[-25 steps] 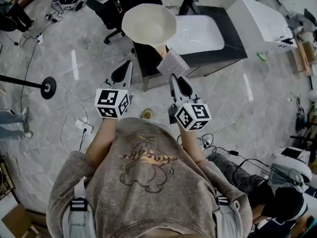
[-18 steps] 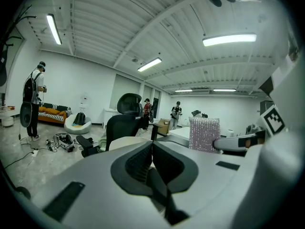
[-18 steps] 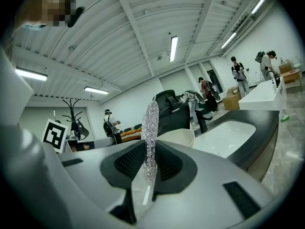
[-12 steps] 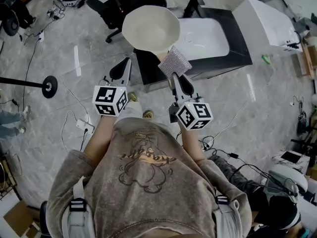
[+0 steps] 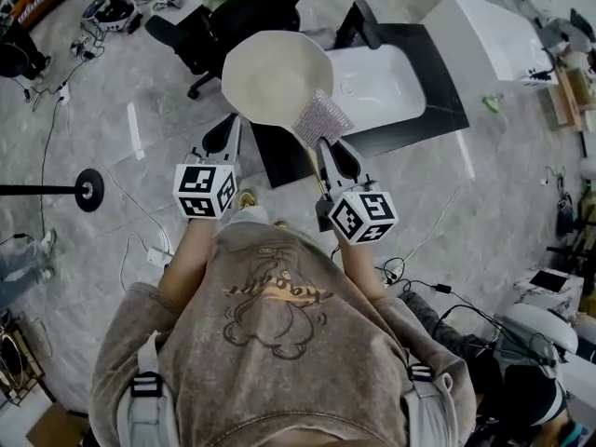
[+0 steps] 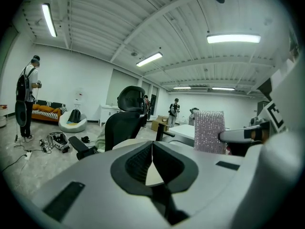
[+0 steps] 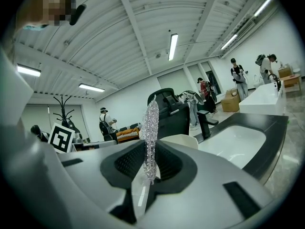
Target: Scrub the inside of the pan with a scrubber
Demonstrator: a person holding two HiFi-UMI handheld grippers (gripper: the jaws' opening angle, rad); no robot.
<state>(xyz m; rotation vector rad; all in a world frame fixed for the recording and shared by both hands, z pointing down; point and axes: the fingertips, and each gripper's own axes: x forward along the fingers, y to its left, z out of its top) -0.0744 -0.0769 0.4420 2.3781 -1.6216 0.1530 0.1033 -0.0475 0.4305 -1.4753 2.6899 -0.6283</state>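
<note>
Head view shows the person on a grey floor (image 5: 93,91), holding one gripper out in each hand. The left gripper (image 5: 231,127) has its jaws clenched tight on the near rim of the cream pan (image 5: 275,74). The pan hangs in the air with its pale face toward the camera, over the corner of a black counter (image 5: 442,82) that holds a white sink (image 5: 377,68). The right gripper (image 5: 326,149) grasps the scrubber (image 5: 323,119) by its handle. The glittering silver head overlaps the pan's near right edge; contact cannot be told. In the right gripper view the scrubber stands edge-on between the pressed jaws. A black office chair (image 5: 214,21) stands beyond the pan.
</note>
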